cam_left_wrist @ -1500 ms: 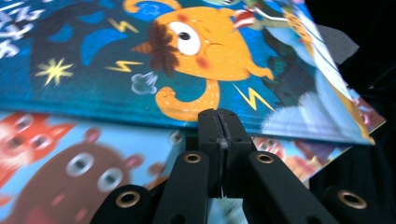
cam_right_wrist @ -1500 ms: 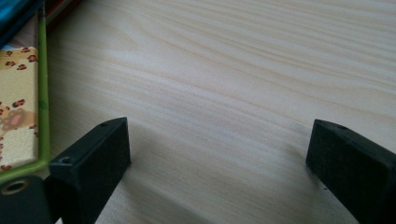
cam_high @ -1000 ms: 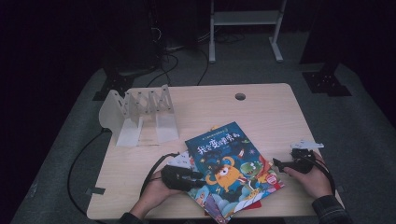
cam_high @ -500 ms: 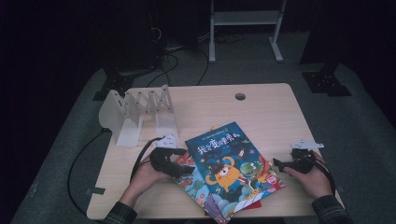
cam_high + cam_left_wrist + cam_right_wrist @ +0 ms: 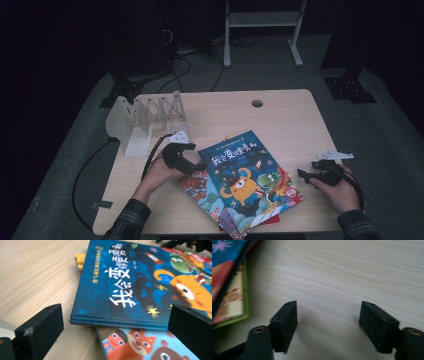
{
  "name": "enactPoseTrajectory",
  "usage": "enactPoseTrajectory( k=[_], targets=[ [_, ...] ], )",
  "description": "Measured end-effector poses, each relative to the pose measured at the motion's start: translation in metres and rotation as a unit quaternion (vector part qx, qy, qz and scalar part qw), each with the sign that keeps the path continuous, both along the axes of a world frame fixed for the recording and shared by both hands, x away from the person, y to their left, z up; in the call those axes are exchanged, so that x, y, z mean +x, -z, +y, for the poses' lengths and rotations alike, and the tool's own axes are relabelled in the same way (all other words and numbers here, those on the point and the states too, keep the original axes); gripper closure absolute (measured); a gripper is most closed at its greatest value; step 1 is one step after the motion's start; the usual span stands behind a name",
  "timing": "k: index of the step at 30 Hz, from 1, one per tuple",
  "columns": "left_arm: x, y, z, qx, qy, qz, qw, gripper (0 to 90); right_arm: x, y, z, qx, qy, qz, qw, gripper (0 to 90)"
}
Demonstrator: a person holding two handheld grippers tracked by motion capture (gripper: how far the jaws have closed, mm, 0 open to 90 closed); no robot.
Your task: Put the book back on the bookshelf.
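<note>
A stack of picture books lies askew at the table's front. The blue book (image 5: 245, 167) (image 5: 130, 282) with an orange monster is on top, and a book with cartoon animals (image 5: 192, 182) (image 5: 140, 345) is under it. My left gripper (image 5: 197, 167) (image 5: 115, 315) sits at the stack's left edge. Its jaws have just been opening and stand wide, with the blue book's near corner between them untouched. My right gripper (image 5: 305, 175) (image 5: 329, 312) rests right of the stack, and its jaws have just been closing over bare table. Book edges (image 5: 227, 277) lie to its left.
A white folding rack (image 5: 145, 117) stands at the table's back left. The wooden table (image 5: 280, 125) has a cable hole (image 5: 257, 103) near its far edge. A black cable (image 5: 85, 170) trails off the left side. A metal stand (image 5: 260, 20) is beyond the table.
My left hand has slid away from me along the stack's left edge, and its jaws have opened wide. The right hand has stayed in place.
</note>
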State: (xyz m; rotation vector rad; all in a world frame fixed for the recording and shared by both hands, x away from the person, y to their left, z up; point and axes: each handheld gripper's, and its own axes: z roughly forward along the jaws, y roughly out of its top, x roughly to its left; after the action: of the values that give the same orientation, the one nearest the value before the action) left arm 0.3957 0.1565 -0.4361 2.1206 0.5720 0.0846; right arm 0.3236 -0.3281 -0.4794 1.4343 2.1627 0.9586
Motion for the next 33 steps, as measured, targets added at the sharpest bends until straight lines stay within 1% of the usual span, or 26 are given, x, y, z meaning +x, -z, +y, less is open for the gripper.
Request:
enactPoseTrajectory(
  k=[2, 5, 6, 8, 11, 12, 13, 18, 20, 21, 22, 25, 28, 33],
  targets=[
    [0.005, 0.003, -0.002, 0.002, 0.002, 0.002, 1.0, 0.0, -0.005, -0.003, 0.0, 0.003, -0.008, 0.0, 1.0, 33.9],
    [0.009, 0.006, -0.005, 0.011, 0.006, 0.008, 0.9999, 0.0, -0.015, -0.008, -0.001, 0.009, -0.019, -0.01, 0.9997, 34.4],
    [0.01, 0.007, -0.005, 0.016, 0.01, 0.011, 0.9998, 0.0, -0.018, -0.009, -0.001, 0.013, -0.02, -0.011, 0.9997, 34.3],
    [0.012, 0.009, -0.007, 0.015, 0.011, 0.012, 0.9998, 0.0, -0.027, -0.013, -0.003, 0.016, -0.02, -0.015, 0.9996, 34.0],
    [0.014, 0.011, -0.01, 0.014, 0.014, 0.016, 0.9997, 0.0, -0.04, -0.016, -0.004, 0.01, -0.021, -0.018, 0.9996, 33.4],
    [0.015, 0.011, -0.011, 0.018, 0.016, 0.017, 0.9995, 0.0, -0.043, -0.017, -0.005, 0.009, -0.021, -0.018, 0.9996, 33.2],
    [0.015, 0.012, -0.012, 0.018, 0.018, 0.019, 0.9995, 0.0, -0.048, -0.017, -0.005, 0.01, -0.024, -0.019, 0.9995, 32.8],
    [0.017, 0.015, -0.018, 0.027, 0.032, 0.027, 0.9988, 0.0, -0.068, -0.019, -0.008, 0.014, -0.028, -0.023, 0.9992, 31.8],
    [0.016, 0.016, -0.019, 0.026, 0.033, 0.028, 0.9987, 0.0, -0.075, -0.02, -0.008, 0.016, -0.029, -0.024, 0.9992, 31.7],
    [0.016, 0.016, -0.019, 0.033, 0.034, 0.026, 0.9986, 0.0, -0.078, -0.021, -0.008, 0.017, -0.031, -0.024, 0.9991, 31.7],
    [0.016, 0.016, -0.019, 0.033, 0.033, 0.027, 0.9986, 0.0, -0.081, -0.021, -0.008, 0.017, -0.032, -0.024, 0.999, 31.6],
    [0.015, 0.016, -0.019, 0.031, 0.03, 0.029, 0.9986, 0.0, -0.088, -0.022, -0.007, 0.019, -0.037, -0.025, 0.9988, 31.5],
    [0.015, 0.016, -0.019, 0.035, 0.031, 0.03, 0.9985, 0.0, -0.093, -0.022, -0.006, 0.022, -0.04, -0.023, 0.9987, 31.2],
    [0.015, 0.016, -0.018, 0.035, 0.03, 0.033, 0.9984, 0.0, -0.096, -0.022, -0.002, 0.023, -0.053, -0.022, 0.9981, 30.4]
  ],
)
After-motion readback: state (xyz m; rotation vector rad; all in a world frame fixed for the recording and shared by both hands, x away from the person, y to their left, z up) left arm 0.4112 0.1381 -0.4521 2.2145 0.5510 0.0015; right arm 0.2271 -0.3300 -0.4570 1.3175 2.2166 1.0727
